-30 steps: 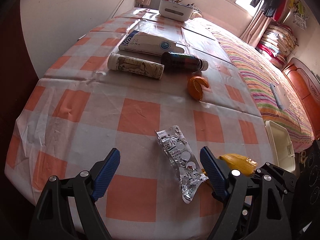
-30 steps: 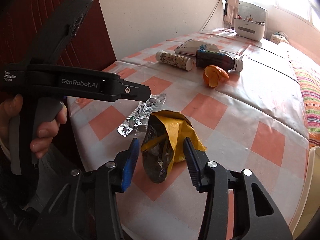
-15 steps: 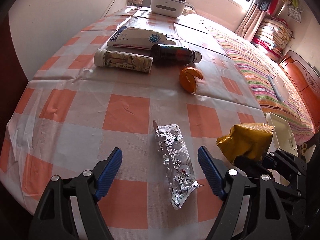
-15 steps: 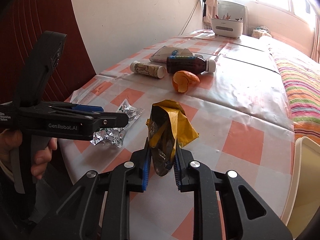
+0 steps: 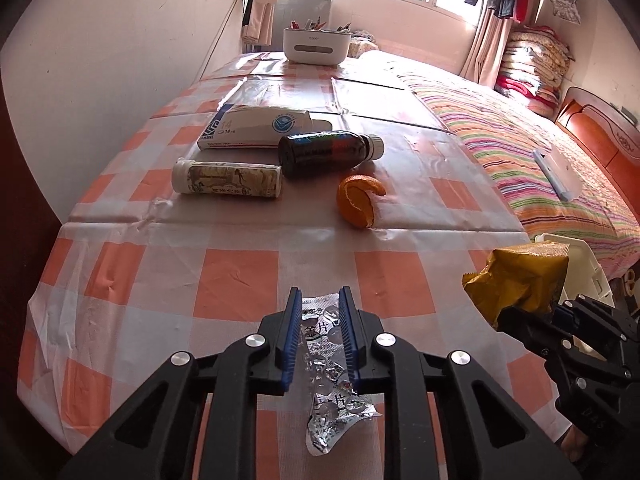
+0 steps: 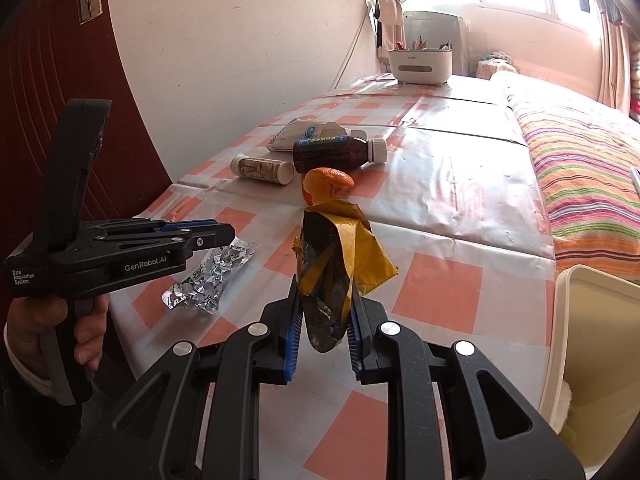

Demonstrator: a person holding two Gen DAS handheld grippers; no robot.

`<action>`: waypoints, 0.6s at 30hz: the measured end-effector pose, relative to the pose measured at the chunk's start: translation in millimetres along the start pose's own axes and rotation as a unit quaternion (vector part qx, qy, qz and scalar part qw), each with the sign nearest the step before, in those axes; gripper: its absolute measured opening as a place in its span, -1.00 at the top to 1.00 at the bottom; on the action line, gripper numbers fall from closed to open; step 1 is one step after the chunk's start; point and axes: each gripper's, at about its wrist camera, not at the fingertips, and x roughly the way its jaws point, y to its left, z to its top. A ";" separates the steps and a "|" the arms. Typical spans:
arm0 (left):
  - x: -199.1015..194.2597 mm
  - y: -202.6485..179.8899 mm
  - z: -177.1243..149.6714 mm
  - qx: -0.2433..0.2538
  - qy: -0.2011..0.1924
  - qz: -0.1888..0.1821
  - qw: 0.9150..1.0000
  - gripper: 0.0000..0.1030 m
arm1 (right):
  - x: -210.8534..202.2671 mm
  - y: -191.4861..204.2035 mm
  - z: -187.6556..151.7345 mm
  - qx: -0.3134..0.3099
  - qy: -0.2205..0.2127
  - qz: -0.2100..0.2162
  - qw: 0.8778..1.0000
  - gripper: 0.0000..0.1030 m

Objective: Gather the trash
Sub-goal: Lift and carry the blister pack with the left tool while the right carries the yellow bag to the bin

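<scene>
Left wrist: left gripper (image 5: 320, 338) jaws have just been closing around the foil blister pack (image 5: 329, 364) lying flat on the bench (image 5: 236, 280). The pads look to pinch its edges. Risk: thin foil buckles or slides out when lifted, or the tips snag the tablecloth.

Right wrist: right gripper (image 6: 322, 330) is clenched on the yellow wrapper (image 6: 340, 264), held above the bench, with the cream bin (image 6: 592, 344) to the right off the bench edge. Risk: the crumpled wrapper hangs top-heavy and could slip. The orange peel (image 6: 326, 188) is not yet collected.
</scene>
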 end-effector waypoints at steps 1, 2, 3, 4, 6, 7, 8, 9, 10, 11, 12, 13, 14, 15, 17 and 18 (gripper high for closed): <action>-0.7 -1.1 1.9 0.005 0.000 0.001 1.000 0.70 | -0.9 -2.1 -0.1 0.002 -0.001 -0.002 1.000 0.62; -2.0 -1.2 3.7 0.006 -0.001 -0.001 1.000 0.70 | -2.4 -4.3 -0.4 0.004 -0.003 -0.004 1.000 0.62; -3.4 0.6 5.5 0.003 0.001 -0.002 1.000 0.70 | -4.2 -6.5 -0.6 0.007 -0.005 -0.004 1.000 0.62; -5.1 4.0 6.6 -0.004 0.000 -0.003 1.000 0.70 | -6.2 -8.7 -0.8 0.011 -0.008 -0.005 1.000 0.62; -9.8 8.9 6.3 -0.008 -0.008 0.002 1.000 0.70 | -8.4 -11.8 -0.5 0.014 -0.010 -0.006 1.000 0.62; -11.0 11.6 5.6 -0.009 -0.008 0.005 1.000 0.71 | -8.9 -12.4 0.0 0.016 -0.011 -0.004 1.000 0.62; -11.5 14.4 4.6 -0.012 -0.004 0.006 1.000 0.71 | -9.7 -12.4 0.6 0.017 -0.013 -0.002 1.000 0.62; -11.4 17.0 3.6 -0.015 0.001 0.005 1.000 0.71 | -10.2 -11.7 1.4 0.017 -0.015 0.001 1.000 0.61; -9.5 18.4 1.8 -0.015 0.014 0.006 1.000 0.70 | -10.9 -9.9 1.8 0.014 -0.017 0.001 1.000 0.60; -5.8 17.7 -0.5 -0.007 0.033 0.009 0.999 0.70 | -11.5 -7.9 2.1 0.011 -0.019 0.001 1.000 0.59; -2.9 17.9 -1.8 -0.006 0.047 0.003 0.999 0.69 | -11.8 -6.4 2.0 0.009 -0.021 0.002 1.000 0.58; -3.4 20.5 -3.2 -0.018 0.045 -0.009 0.999 0.67 | -11.5 -5.0 2.0 0.008 -0.020 0.004 1.000 0.58; -3.9 23.8 -5.5 -0.034 0.042 -0.019 0.998 0.48 | -11.0 -4.1 1.9 0.007 -0.019 0.004 1.000 0.58; -3.1 25.9 -7.1 -0.045 0.047 -0.024 0.998 -0.03 | -10.7 -3.8 1.5 0.007 -0.019 0.003 1.000 0.58; -3.4 25.6 -10.4 -0.050 0.051 -0.022 0.997 -0.44 | -9.1 -4.2 1.7 0.008 -0.017 0.004 1.000 0.58; -5.8 24.0 -11.6 -0.047 0.040 -0.020 0.998 -0.44 | -8.5 -4.1 1.6 0.008 -0.017 0.003 1.000 0.58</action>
